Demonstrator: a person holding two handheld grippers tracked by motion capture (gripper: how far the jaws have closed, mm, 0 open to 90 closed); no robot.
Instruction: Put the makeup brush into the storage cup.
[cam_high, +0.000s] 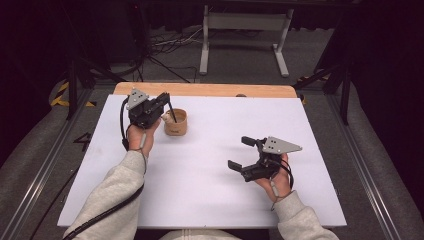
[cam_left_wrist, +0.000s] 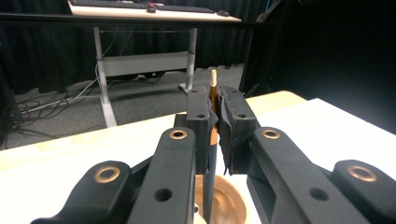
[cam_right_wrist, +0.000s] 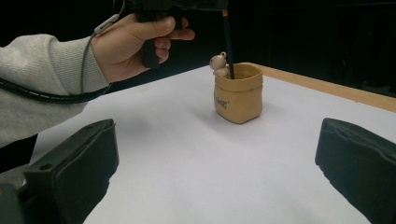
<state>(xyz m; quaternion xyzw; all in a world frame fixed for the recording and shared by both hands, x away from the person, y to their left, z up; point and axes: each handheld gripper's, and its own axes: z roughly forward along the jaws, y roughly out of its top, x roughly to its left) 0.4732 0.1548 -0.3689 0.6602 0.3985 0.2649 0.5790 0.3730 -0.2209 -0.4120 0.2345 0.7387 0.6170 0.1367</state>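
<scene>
Left tool (cam_left_wrist: 214, 122) clamping pen (cam_left_wrist: 213, 93), over pot (cam_high: 176, 122)

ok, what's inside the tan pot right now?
The lower end of a dark pen held by the left gripper dips into the tan pot. A small figurine sits at its rim. The pen's tip and the pot's bottom are hidden by the wall.

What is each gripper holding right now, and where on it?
The left gripper pinches a dark pen near its gold upper end, its lower end inside the tan pot. The right gripper holds nothing.
</scene>
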